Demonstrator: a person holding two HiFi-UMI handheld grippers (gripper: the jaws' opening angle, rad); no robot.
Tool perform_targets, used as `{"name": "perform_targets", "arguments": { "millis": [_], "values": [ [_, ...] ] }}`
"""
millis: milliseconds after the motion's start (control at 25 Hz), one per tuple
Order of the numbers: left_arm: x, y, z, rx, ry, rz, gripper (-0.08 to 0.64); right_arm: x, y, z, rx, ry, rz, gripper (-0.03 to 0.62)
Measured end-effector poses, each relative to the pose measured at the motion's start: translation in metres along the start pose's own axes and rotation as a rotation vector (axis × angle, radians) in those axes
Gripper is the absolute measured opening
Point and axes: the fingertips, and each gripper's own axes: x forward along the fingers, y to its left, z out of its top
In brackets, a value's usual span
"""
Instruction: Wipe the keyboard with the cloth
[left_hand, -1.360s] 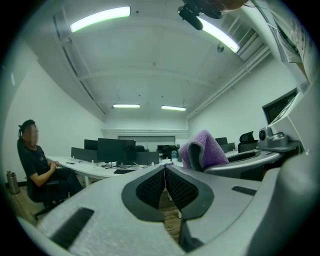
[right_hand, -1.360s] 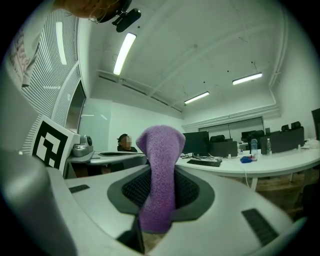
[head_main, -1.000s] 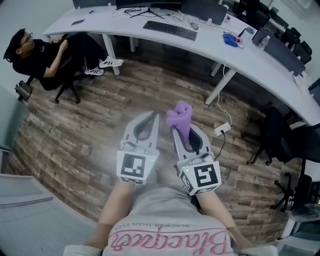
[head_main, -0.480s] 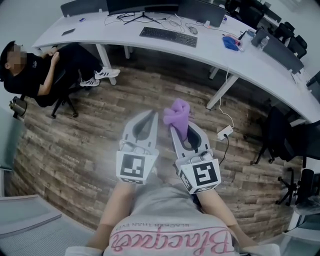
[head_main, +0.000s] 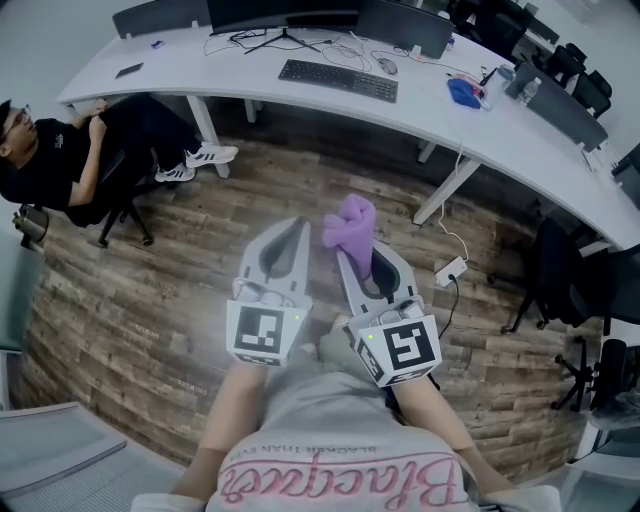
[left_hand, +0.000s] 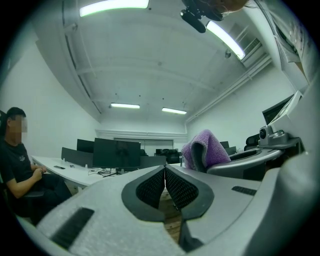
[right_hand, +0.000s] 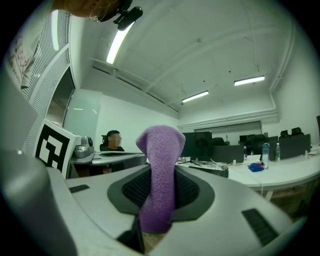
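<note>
**Cloth (head_main: 350, 220) pinched for carrying, keyboard (head_main: 338, 80) well apart**

The right gripper (head_main: 348, 258) is pinching the purple microfibre cloth between its ribbed pads, with the jaws pressing in on the fabric. A rounded fold is standing up past the tips at the middle of the head view, and a short tail is hanging below the pads. The left gripper (left_hand: 164, 172) is gripping nothing, its jaws pressed together tip to tip.

Both grippers are riding side by side just in front of the person's torso, in the lower middle of the frame, pointing forward. This looks like a carrying posture that is holding the cloth securely on the way across the wood-plank floor (head_main: 150, 280).

The black keyboard is lying at the top centre of the head view, on the long curved white desk (head_main: 520, 130). A dark monitor (head_main: 405, 22) is standing behind it and a blue object (head_main: 462, 92) is resting to its right. A seated person (head_main: 60, 165) is occupying the upper left.

Wiping is not yet under way. The step in hand appears to be the approach to the desk.
</note>
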Motion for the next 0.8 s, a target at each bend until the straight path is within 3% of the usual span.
{"name": "perform_targets", "arguments": {
  "millis": [320,800],
  "values": [
    [0.046,0.023,-0.006,0.016,0.011,0.022,0.006,0.044,-0.030,0.001,0.010,-0.015,0.017,0.098],
    [0.165,0.068,-0.015,0.023,0.034,0.044,0.006,0.146,-0.109,0.005,0.042,-0.017,0.044,0.098]
  ]
}}
